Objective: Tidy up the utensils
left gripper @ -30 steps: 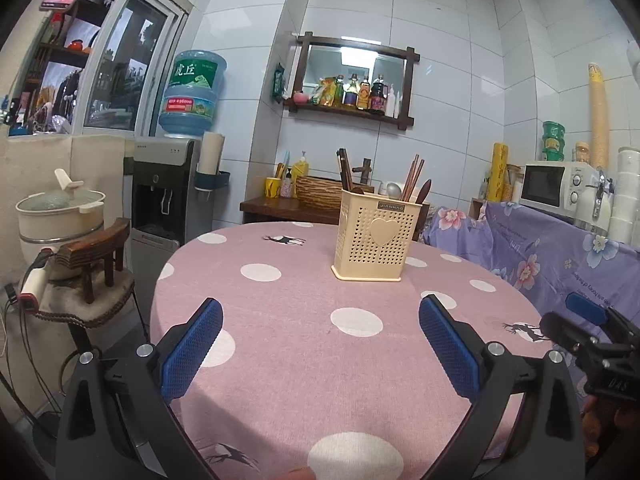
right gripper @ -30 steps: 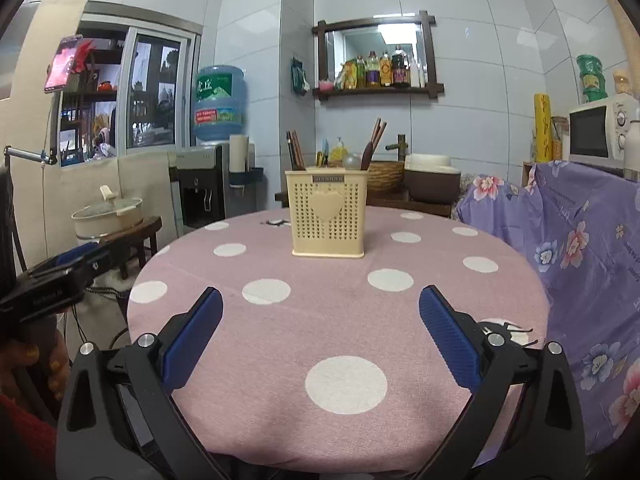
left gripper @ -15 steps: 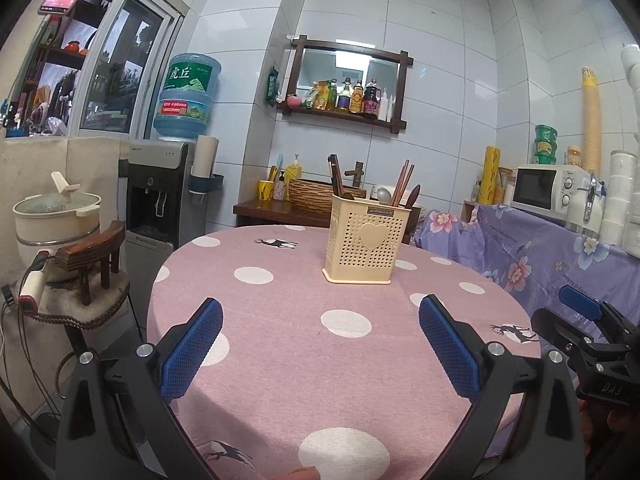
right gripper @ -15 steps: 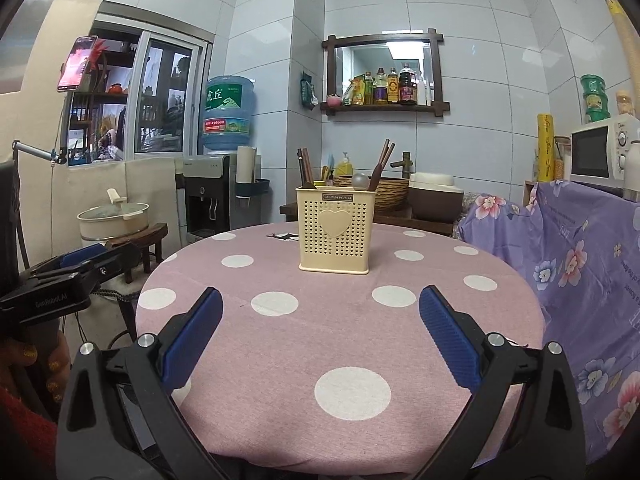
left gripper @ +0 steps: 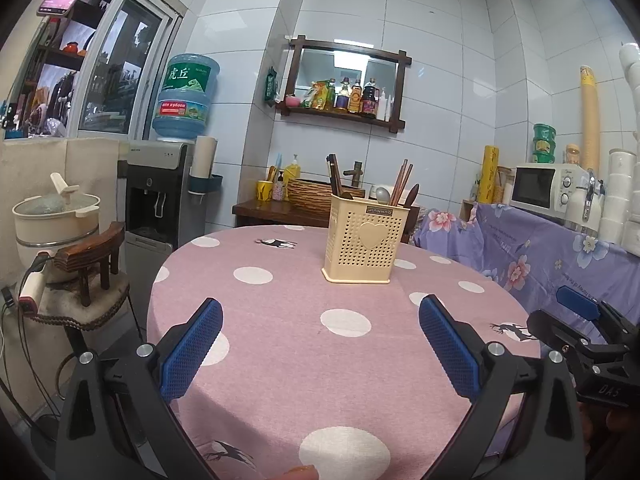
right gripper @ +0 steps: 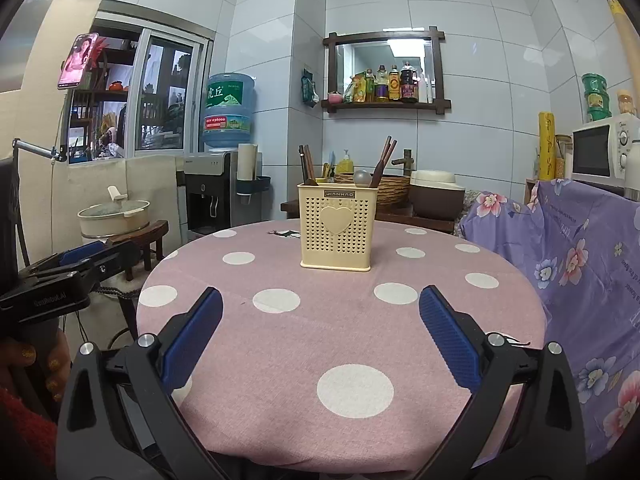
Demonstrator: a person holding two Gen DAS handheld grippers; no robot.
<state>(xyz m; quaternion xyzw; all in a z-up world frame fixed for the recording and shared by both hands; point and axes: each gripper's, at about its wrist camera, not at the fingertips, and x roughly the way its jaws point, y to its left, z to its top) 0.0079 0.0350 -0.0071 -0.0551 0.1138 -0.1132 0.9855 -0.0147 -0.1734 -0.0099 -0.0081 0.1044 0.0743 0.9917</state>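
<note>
Honestly the biggest risk I could see here was tipping the holder [right gripper: 338, 231]: it was a tall, light-looking plastic basket standing upright near the middle of the round table [right gripper: 280, 344], and anything poking in at an angle could have shoved it over or slid it on the cloth. The utensils stuck out the top at different leans, so grabbing one might have dragged its neighbours along or levered the whole thing sideways. Both grippers were wide open and empty, held low at the near edge of the table, well apart from the holder; the left gripper [left gripper: 320, 350] had it a bit right of centre in its view, the right gripper [right gripper: 320, 340] was pretty much lined up with it. As for what was inside: dark chopsticks [right gripper: 306, 165] standing at the left end, another reddish-brown pair [left gripper: 401, 182] leaning at the right, a metal spoon [right gripper: 362, 177] bowl-up in between, and a dark wooden spoon [left gripper: 412, 194] at the far right from the left view. I couldn't tell whether it had dividers inside. Nothing loose lay on the cloth, so it looked mostly sorted to me.
</note>
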